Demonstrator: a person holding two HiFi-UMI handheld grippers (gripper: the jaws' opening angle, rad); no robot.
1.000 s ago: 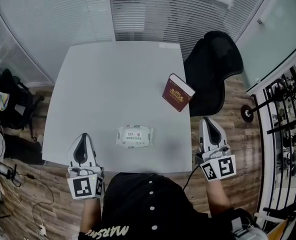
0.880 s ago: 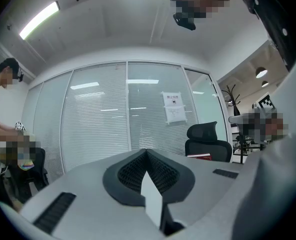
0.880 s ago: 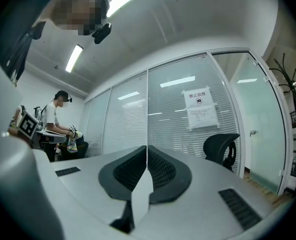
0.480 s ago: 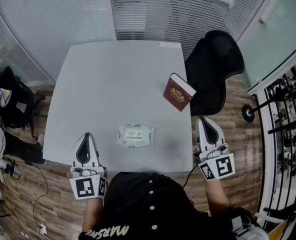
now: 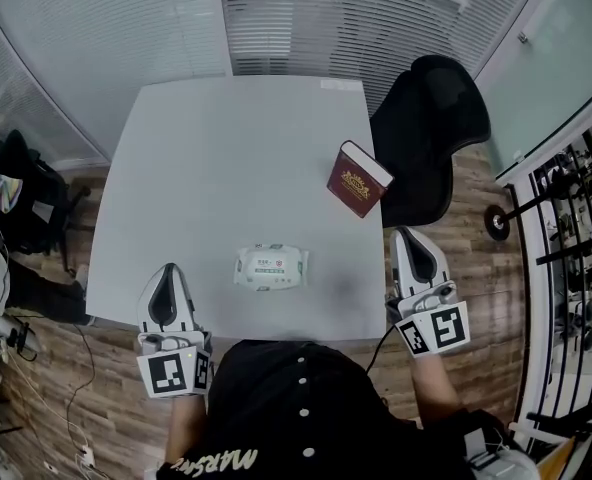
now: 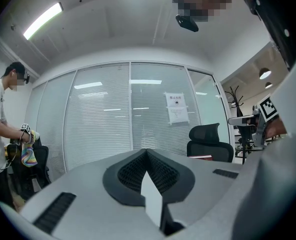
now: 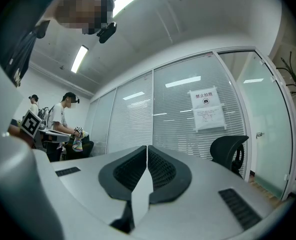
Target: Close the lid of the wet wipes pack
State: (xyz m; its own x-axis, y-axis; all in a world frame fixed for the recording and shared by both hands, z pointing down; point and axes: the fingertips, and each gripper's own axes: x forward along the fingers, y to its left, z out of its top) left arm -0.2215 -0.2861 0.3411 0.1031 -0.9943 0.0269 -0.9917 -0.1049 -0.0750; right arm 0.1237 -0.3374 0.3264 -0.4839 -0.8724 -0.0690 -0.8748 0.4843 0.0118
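**Wipes pack near front edge; both grippers closed, empty**

Left gripper (image 5: 167, 271) and right gripper (image 5: 414, 236) sit at the near edge of the table (image 5: 226, 148), jaws pressed together with nothing between them. The wet wipes pack (image 5: 270, 268) lies flat between them, a little further in. It's likely soft, light and slick, so it may slide: press on the stiff lid (image 5: 268, 264), not the pouch. The lid looks flat, but it's too small to tell if it's latched. Only the head view shows the pack and the book (image 5: 357, 179). The gripper views show jaws, chair (image 7: 230, 154) and glass wall (image 6: 103, 114).

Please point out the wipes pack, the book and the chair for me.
wipes pack (image 5: 270, 267): head view, on its top label.
book (image 5: 353, 187): head view, on its red cover.
chair (image 5: 428, 133): head view, on its black seat.
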